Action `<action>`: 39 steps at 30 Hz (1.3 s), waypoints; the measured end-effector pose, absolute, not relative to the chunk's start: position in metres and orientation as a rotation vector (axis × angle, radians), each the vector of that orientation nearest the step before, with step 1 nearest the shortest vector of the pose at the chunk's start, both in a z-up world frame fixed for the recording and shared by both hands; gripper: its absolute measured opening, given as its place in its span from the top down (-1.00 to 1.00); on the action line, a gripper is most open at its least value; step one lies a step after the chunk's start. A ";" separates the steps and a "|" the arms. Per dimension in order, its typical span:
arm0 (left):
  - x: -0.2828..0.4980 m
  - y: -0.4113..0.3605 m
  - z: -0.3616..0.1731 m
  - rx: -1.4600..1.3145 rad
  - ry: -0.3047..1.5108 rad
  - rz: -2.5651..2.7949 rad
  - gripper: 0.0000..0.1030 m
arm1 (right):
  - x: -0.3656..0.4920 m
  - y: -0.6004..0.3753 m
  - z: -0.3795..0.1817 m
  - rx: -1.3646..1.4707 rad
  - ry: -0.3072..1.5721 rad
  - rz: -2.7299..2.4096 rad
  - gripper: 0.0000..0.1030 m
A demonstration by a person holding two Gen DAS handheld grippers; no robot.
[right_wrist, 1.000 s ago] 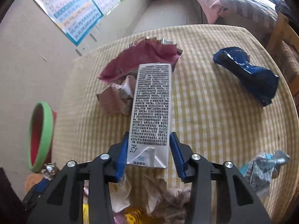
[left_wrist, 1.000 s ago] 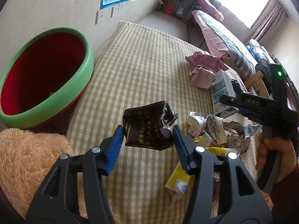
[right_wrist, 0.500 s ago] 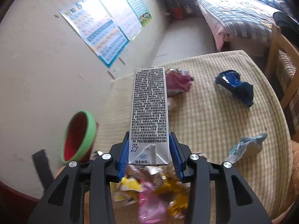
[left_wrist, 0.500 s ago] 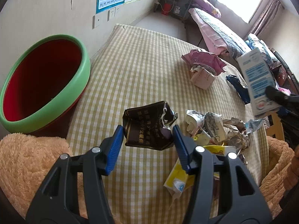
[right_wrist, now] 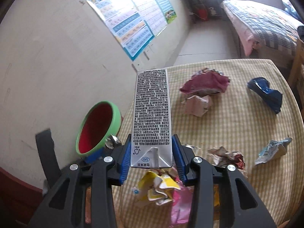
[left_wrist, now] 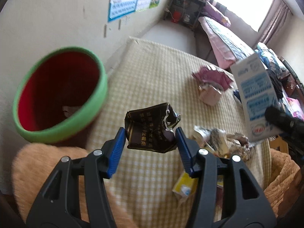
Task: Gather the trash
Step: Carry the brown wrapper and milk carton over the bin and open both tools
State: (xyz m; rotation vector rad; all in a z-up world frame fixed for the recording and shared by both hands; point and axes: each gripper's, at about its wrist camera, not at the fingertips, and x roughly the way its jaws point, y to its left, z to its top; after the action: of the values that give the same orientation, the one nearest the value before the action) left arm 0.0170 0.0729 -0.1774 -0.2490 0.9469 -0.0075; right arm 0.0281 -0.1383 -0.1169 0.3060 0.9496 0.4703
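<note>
left gripper (left_wrist: pixel 150 138): clamped on a crumpled black foil wrapper (left_wrist: pixel 151 131), held above the checked tablecloth (left_wrist: pixel 157 72) | right gripper (right_wrist: pixel 151 153): gripping the base of a milk carton (right_wrist: pixel 151 114), lifted off the table | bin: red bin with green rim (left_wrist: pixel 58 93) at far left, beside the table edge | loose litter: pink wrapper (right_wrist: pixel 206 83), blue wrapper (right_wrist: pixel 266 93), crumpled scraps (right_wrist: pixel 159 187) near

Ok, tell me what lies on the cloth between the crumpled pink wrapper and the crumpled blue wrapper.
Nothing: in the right wrist view, only bare checked tablecloth lies between the crumpled pink wrapper and the crumpled blue wrapper.
</note>
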 end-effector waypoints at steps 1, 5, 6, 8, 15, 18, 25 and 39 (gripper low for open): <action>0.017 0.078 -0.173 -0.246 0.938 0.007 0.00 | 0.028 -0.135 -0.117 0.301 0.949 0.478 0.23; 0.013 0.107 -0.160 -0.262 0.906 0.072 0.00 | 0.030 -0.125 -0.116 0.289 0.953 0.498 0.23; 0.012 0.115 -0.156 -0.271 0.899 0.093 0.00 | 0.031 -0.123 -0.116 0.283 0.955 0.503 0.23; 0.011 0.129 -0.153 -0.287 0.891 0.122 0.00 | 0.032 -0.119 -0.117 0.276 0.957 0.511 0.23; 0.007 0.162 -0.146 -0.310 0.873 0.197 0.00 | 0.038 -0.098 -0.118 0.240 0.971 0.549 0.23; 0.005 0.169 -0.146 -0.314 0.871 0.217 0.00 | 0.041 -0.085 -0.116 0.213 0.970 0.573 0.23; -0.001 0.187 -0.144 -0.331 0.858 0.251 0.00 | 0.046 -0.054 -0.115 0.165 0.973 0.636 0.23; 0.018 0.251 -0.156 -0.425 0.853 0.313 0.00 | 0.094 0.056 -0.133 0.131 1.072 0.795 0.23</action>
State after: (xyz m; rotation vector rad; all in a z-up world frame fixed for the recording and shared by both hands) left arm 0.0179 0.2512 -0.1563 -0.4255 0.8534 0.3133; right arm 0.0944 0.0559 -0.1331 0.1314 1.0721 0.7947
